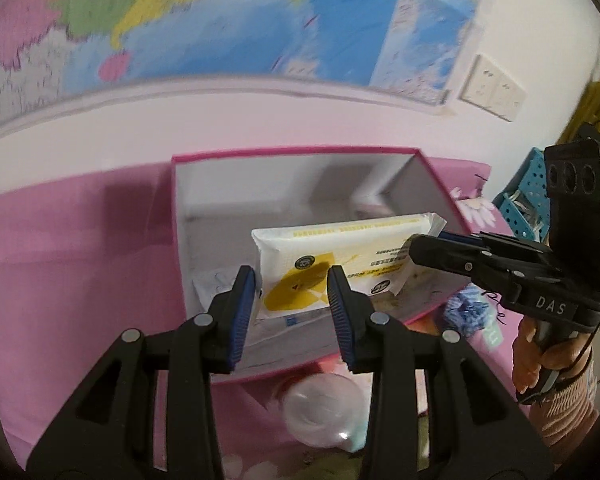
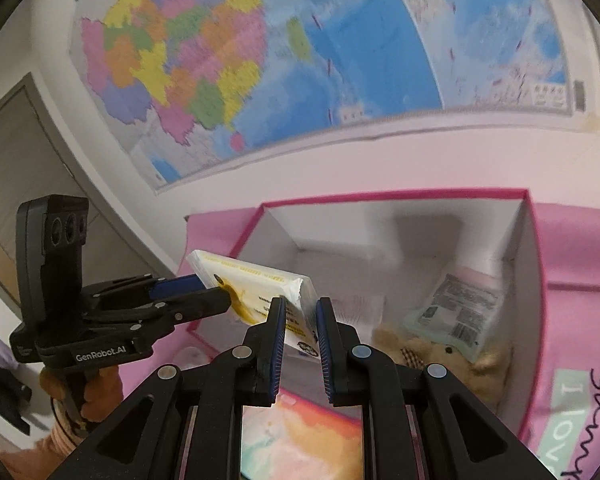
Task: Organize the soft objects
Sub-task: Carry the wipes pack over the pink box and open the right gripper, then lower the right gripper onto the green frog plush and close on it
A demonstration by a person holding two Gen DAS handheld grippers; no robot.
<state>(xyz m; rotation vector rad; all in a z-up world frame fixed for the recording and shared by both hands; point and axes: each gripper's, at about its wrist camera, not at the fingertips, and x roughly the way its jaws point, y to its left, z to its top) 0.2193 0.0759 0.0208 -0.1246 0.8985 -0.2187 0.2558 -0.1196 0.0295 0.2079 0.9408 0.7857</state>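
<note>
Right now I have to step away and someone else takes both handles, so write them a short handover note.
Left gripper: shut on one end of the wet-wipes pack.
Right gripper: shut on the pack's other end.
The pack hangs tilted over the open pink box, not yet set down.
Done: a teddy bear and a pale pouch already lie in the box.
Left: lower the pack in and release. A blue knitted item lies outside the box.

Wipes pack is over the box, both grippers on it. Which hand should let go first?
Probably right. The right gripper pinches only an end of the wet wipes pack, while the left gripper straddles its body over the pink box, so it could lower the pack alone.
</note>
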